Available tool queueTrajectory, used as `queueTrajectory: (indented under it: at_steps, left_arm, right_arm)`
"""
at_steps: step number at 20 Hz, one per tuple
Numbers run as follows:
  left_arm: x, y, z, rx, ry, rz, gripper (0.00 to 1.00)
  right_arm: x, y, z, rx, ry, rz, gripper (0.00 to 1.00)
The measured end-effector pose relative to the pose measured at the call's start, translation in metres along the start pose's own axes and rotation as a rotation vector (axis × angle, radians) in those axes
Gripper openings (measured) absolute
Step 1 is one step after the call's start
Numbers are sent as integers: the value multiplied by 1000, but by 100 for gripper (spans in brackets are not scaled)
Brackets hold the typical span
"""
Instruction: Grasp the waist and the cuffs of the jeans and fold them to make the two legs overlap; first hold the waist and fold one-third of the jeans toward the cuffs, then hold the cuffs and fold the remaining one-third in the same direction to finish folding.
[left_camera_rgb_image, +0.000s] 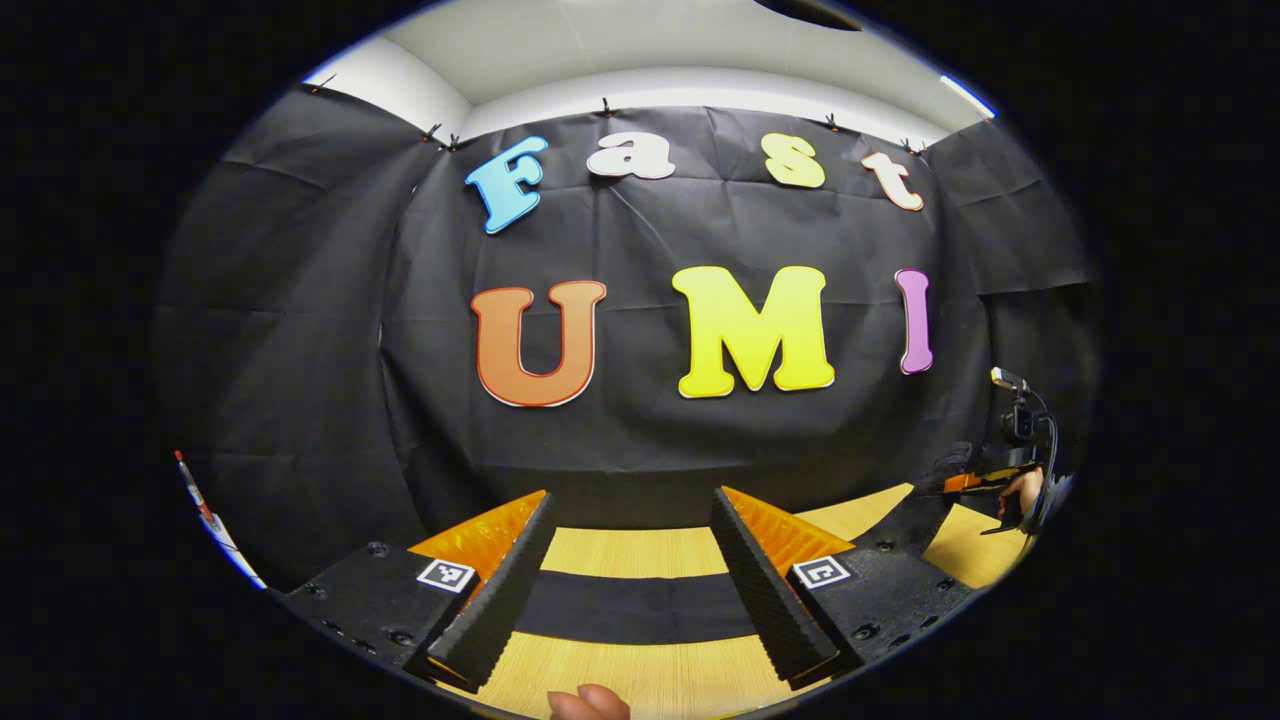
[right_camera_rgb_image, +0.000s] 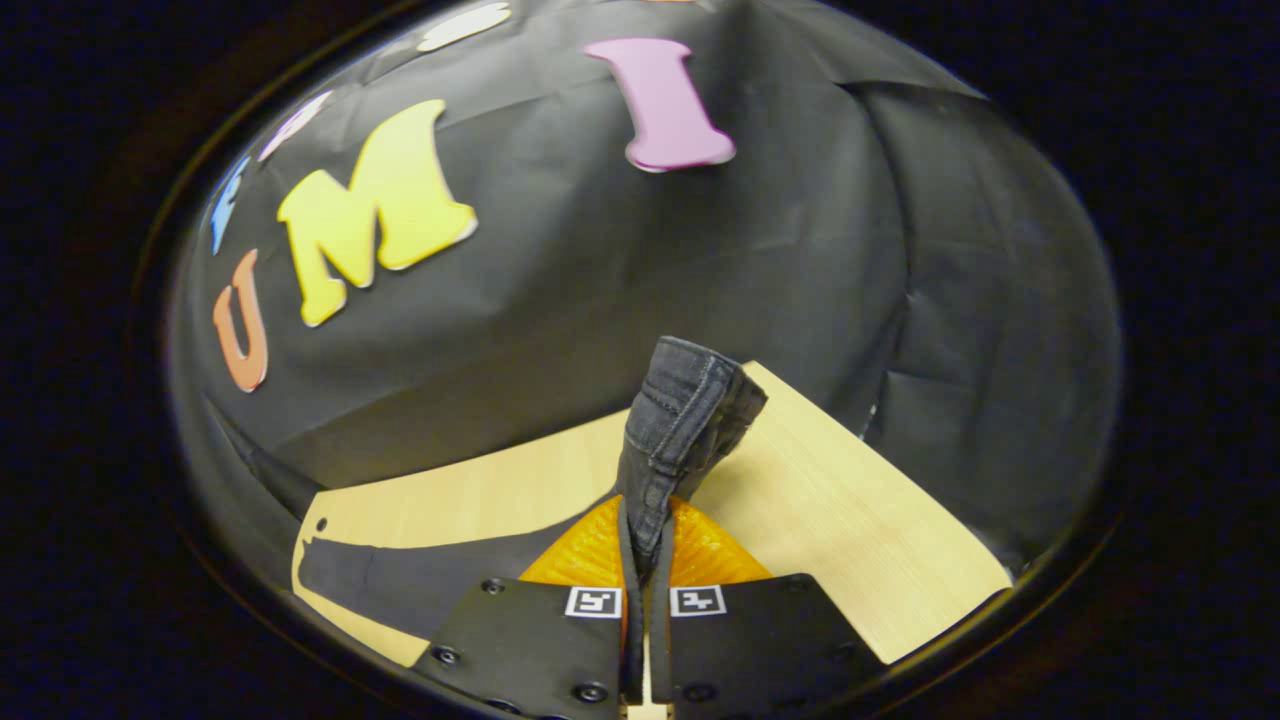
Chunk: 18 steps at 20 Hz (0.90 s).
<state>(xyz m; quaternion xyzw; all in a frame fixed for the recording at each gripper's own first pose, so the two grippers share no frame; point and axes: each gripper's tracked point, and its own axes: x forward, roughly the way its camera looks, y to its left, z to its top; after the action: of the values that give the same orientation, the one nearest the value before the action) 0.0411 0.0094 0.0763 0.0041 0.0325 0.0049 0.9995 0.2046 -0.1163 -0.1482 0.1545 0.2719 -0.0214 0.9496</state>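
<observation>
Left hand-held gripper (left_camera_rgb_image: 632, 570): fingers spread wide apart, nothing between them, held level just above the bench (left_camera_rgb_image: 640, 680) and aimed straight at the black cloth wall (left_camera_rgb_image: 300, 400). Below the gap, pale wood grain crossed by a dark band of jeans (left_camera_rgb_image: 630, 607) lying flat across the bench from side to side. A fingertip (left_camera_rgb_image: 590, 703) of the holding hand visible at the very bottom edge of the left gripper view. Far off on the right side of the same view, the other hand-held gripper with its camera and cable, raised above the bench, gripped by a hand partly visible behind it, with dark fabric sloping down from it to the bench.

Right hand-held gripper (right_camera_rgb_image: 640, 560): fingers pressed together, clamped on a bunched edge of the jeans (right_camera_rgb_image: 680, 430). Seen in the right gripper view, a stitched denim hem or band standing up out of the pinch, rising past the fingertips and curling over at the top. Whether waist or cuff, impossible to say from these views. Camera tilted, so the bench (right_camera_rgb_image: 850, 520) runs at a slant, its far corner meeting the cloth wall. To the lower left of the closed fingers, more dark jeans fabric lying flat on the wood and stretching away toward the bench's left edge. Lifted part held up off the bench surface, rest of the garment trailing down onto the bench.
</observation>
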Motion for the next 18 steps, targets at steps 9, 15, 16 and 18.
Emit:
queueTrajectory:
  at_steps: [9,15,16,18]
  left_arm:
    - [-21,42,0,2,8,97,99]
    - [-37,70,-6,23,27,167,99]
    - [-41,74,-7,21,29,178,99]
    - [-46,83,-10,20,39,201,99]
  right_arm:
    - [-66,29,28,-146,-69,198,4]
    - [-65,37,15,-241,-16,318,3]
    - [-63,37,11,-253,0,334,3]
    - [-59,34,5,-305,23,345,3]
